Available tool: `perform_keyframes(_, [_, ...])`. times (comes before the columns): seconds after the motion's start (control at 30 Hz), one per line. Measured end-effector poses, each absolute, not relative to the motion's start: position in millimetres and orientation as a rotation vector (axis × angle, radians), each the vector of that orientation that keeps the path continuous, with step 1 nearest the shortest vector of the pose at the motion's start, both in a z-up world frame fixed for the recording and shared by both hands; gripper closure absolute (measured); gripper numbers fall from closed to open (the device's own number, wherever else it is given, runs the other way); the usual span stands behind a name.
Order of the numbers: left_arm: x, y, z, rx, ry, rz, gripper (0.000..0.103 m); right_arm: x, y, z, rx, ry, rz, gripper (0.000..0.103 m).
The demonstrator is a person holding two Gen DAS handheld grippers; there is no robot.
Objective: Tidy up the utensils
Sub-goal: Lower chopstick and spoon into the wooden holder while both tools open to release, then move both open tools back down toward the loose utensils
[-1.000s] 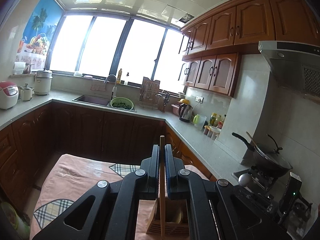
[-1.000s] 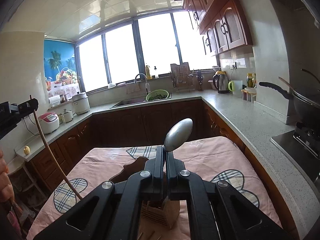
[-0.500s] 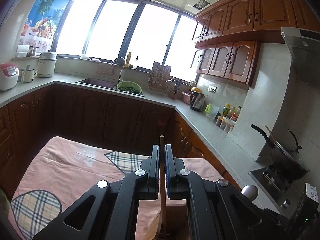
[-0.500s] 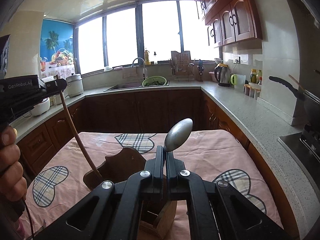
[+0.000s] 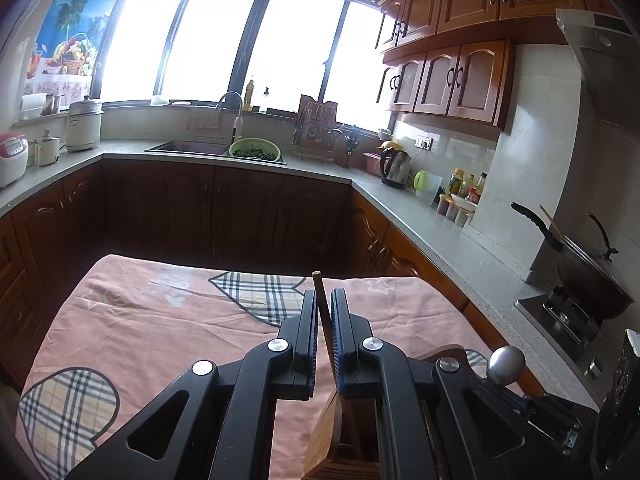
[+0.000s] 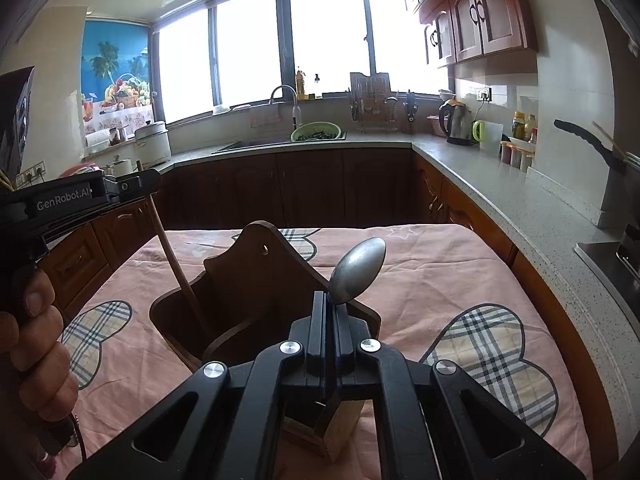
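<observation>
My left gripper point(image 5: 324, 300) has opened slightly around a thin wooden utensil handle point(image 5: 320, 292) that leans between its jaws. In the right wrist view that handle point(image 6: 172, 256) runs down from the left gripper point(image 6: 136, 182) into the dark wooden utensil holder point(image 6: 256, 280) on the pink cloth. My right gripper point(image 6: 330, 304) is shut on a metal spoon point(image 6: 358, 270), bowl end up, above the holder's near side. The spoon's bowl point(image 5: 506, 365) also shows in the left wrist view, beside the holder's edge point(image 5: 324, 436).
The holder stands on a table under a pink cloth with plaid hearts point(image 6: 460, 280). Kitchen counters point(image 6: 500, 184) run behind and to the right, with a sink, kettle, jars and a wok on the stove point(image 5: 592, 276). A hand point(image 6: 32, 340) holds the left gripper.
Both grippers have tilted downward toward the table. The wooden handle has gone down into the holder, and my left jaws have parted a little. The spoon stays gripped.
</observation>
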State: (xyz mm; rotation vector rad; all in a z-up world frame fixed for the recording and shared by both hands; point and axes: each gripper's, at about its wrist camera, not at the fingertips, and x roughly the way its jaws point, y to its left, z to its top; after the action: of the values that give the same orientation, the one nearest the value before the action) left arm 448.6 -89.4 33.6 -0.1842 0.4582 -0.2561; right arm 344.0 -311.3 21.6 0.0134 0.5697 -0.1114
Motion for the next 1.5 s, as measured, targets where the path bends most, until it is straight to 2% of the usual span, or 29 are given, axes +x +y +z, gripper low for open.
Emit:
perform_keyframes(0.17, [445,-86,35,-0.172,0.463,-0.260,0.096,344,-317,23,0.045,0.577,-0.103,0.100])
perform_keyframes(0.23, [436,-78,32,-0.170,0.470,-0.260,0.087,344,-319,23,0.058,0.577,-0.101,0.099])
perform_keyframes(0.3, [432,-74,33,-0.177,0.465,-0.251,0.071,343,-321,23,0.072,0.579,-0.098,0.096])
perform_keyframes(0.37, [429,-71,35,-0.186,0.463,-0.250,0.069,343,-321,23,0.081,0.581,-0.097,0.096])
perform_keyframes(0.5, [421,-65,33,-0.203,0.468,-0.244,0.058,339,-321,24,0.084,0.584,-0.109,0.093])
perform_keyframes(0.57, [416,-62,33,-0.207,0.470,-0.241,0.056,337,-321,26,0.087,0.578,-0.116,0.080])
perform_keyframes(0.63, [411,-60,34,-0.214,0.475,-0.238,0.052,334,-321,28,0.086,0.573,-0.123,0.073])
perform_keyframes(0.73, [401,-54,34,-0.222,0.482,-0.229,0.049,330,-323,30,0.086,0.570,-0.137,0.071])
perform_keyframes(0.8, [393,-46,33,-0.232,0.489,-0.225,0.046,327,-324,31,0.090,0.570,-0.146,0.065])
perform_keyframes(0.87, [385,-39,33,-0.244,0.496,-0.218,0.043,324,-327,30,0.098,0.569,-0.153,0.053])
perform_keyframes(1.07, [352,-22,37,-0.270,0.511,-0.178,0.030,307,-329,31,0.138,0.562,-0.160,0.049])
perform_keyframes(1.23, [316,-8,36,-0.282,0.539,-0.147,0.025,283,-327,36,0.168,0.534,-0.152,0.035])
perform_keyframes(1.5, [259,8,35,-0.287,0.579,-0.119,0.025,245,-317,41,0.195,0.510,-0.124,0.029])
